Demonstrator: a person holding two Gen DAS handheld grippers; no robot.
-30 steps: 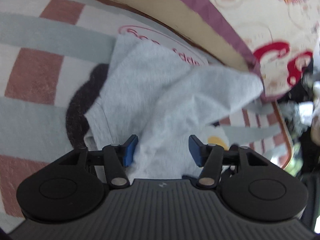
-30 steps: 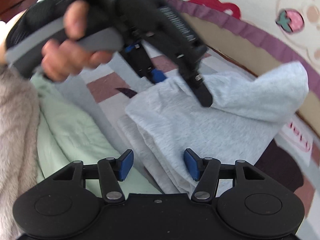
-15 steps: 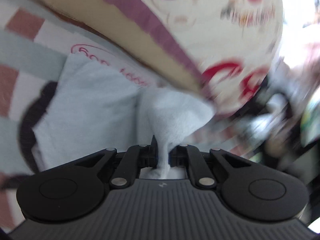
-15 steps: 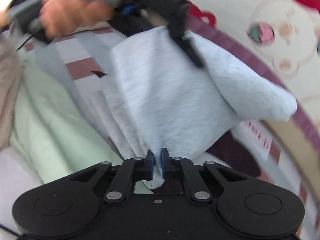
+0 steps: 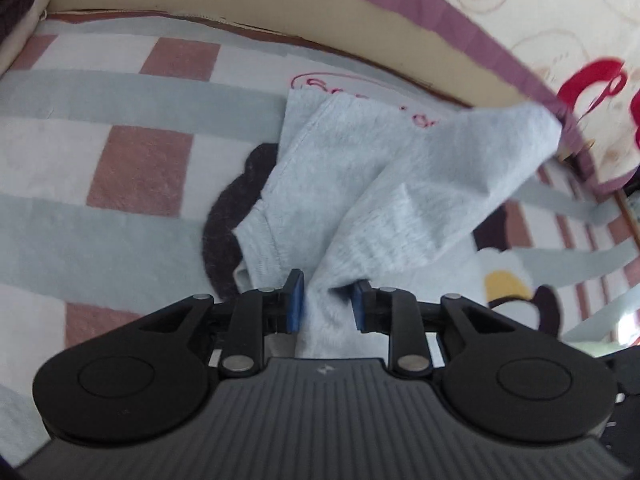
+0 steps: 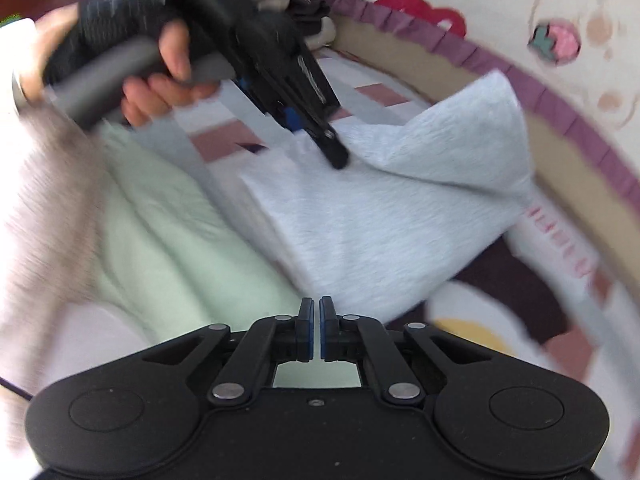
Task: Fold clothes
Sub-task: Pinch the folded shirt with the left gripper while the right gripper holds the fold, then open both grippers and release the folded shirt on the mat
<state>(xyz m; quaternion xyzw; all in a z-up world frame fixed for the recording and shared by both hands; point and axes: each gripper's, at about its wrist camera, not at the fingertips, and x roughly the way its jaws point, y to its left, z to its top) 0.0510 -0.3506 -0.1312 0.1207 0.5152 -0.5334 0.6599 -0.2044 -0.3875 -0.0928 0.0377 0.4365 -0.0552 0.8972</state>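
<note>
A pale grey garment lies crumpled on a bed covered by a blanket checked in grey, white and dusty pink, with a dark cartoon shape printed beneath the cloth. Seen from the left wrist camera, the left gripper points down at the near end of the garment; its blue-padded fingers stand a narrow way apart and have just been opening, with a bunched fold of the grey fabric between them. The left pad lies against the cloth, while the right pad seems to stand just clear of it. The garment's far end rises in a loose peak toward a cream cushion edged in purple, printed with red shapes. Seen from the right wrist camera, the right gripper has its fingers drawn almost together, only a thin slit between the pads, at the near lower edge of the same grey garment; whether any cloth is caught between them cannot be told. Beyond, a hand grips the handle of the left gripper, whose tip rests on the upper part of the garment. To the left lies pale green fabric, and a blurred fuzzy sleeve fills the left edge.
</note>
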